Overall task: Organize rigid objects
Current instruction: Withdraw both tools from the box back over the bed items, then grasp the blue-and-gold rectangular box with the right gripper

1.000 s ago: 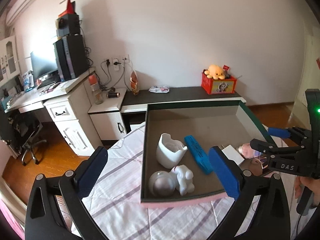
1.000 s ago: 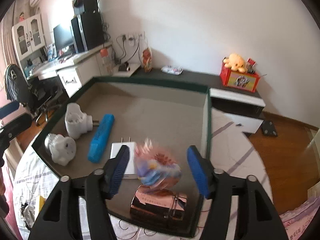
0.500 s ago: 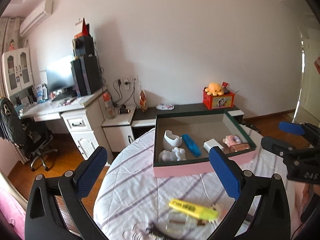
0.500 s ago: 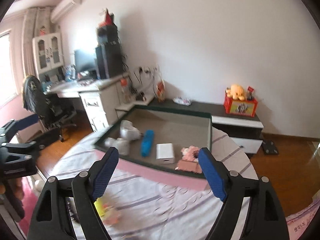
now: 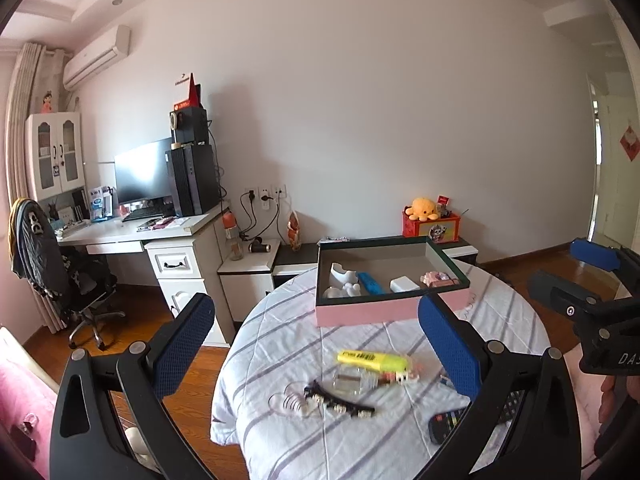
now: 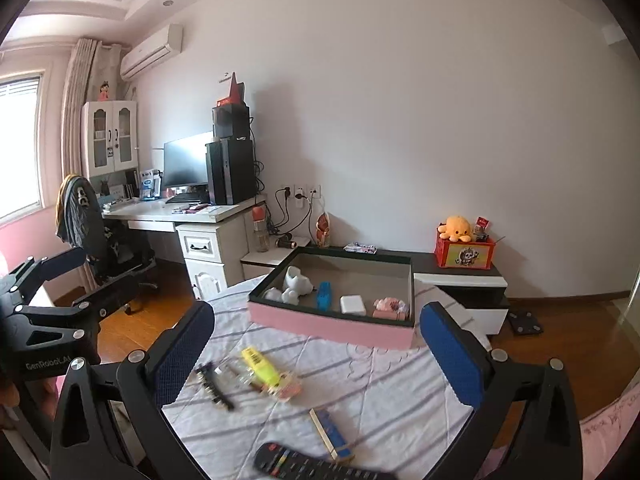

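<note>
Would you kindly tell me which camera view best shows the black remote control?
The right wrist view: the black remote control lies mostly unobstructed at the bottom edge. In the left wrist view, a finger hides part of it.

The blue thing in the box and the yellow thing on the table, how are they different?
The blue bar lies inside the pink box, next to a white block; the yellow highlighter lies outside it on the striped cloth. The blue bar is one plain colour; the yellow highlighter has dark print on its side. The highlighter sits among small clutter, the blue bar on bare box floor. Both are long, slim and lying flat.
</note>
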A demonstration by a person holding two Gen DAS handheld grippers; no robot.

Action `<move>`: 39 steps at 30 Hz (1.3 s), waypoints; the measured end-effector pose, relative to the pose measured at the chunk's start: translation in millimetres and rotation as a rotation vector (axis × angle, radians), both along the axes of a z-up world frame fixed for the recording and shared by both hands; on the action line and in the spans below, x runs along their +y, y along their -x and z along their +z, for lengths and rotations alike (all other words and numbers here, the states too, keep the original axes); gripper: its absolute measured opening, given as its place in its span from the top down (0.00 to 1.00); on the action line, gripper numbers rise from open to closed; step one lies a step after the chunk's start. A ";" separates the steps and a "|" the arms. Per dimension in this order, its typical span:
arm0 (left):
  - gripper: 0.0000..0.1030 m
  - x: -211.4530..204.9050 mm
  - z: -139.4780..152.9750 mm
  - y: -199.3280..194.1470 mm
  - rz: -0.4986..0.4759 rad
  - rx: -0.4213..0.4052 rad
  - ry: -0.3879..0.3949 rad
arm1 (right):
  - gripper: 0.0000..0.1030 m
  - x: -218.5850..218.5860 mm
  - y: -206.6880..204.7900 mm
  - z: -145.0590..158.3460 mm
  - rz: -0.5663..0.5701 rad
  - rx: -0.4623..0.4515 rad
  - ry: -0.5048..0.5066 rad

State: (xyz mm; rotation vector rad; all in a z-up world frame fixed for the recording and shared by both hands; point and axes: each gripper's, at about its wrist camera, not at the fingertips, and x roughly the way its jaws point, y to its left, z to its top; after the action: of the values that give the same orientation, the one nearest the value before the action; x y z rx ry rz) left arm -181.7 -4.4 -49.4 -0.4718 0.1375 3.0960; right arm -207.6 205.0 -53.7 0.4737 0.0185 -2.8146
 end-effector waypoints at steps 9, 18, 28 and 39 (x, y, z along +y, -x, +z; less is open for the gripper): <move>0.00 3.1 0.7 -28.9 -0.008 0.018 0.010 | 0.00 1.9 -34.8 -4.8 -0.017 -0.010 -0.011; 0.00 11.5 -3.6 -39.2 -0.034 0.019 0.034 | 0.00 11.5 -50.7 -11.0 -0.066 -0.016 -0.034; 0.00 5.6 -35.7 -26.5 -0.014 -0.070 0.067 | 0.00 20.4 -39.4 -42.8 -0.091 -0.110 -0.047; 0.00 -5.8 -80.9 13.6 -0.002 -0.216 0.071 | 0.09 11.2 17.1 -103.8 -0.011 -0.303 -0.107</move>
State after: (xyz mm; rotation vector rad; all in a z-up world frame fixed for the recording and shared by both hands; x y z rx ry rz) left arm -195.3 -10.2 -130.3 -0.8028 0.2459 3.0199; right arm -224.7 216.2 -157.5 0.9224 0.1036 -2.7308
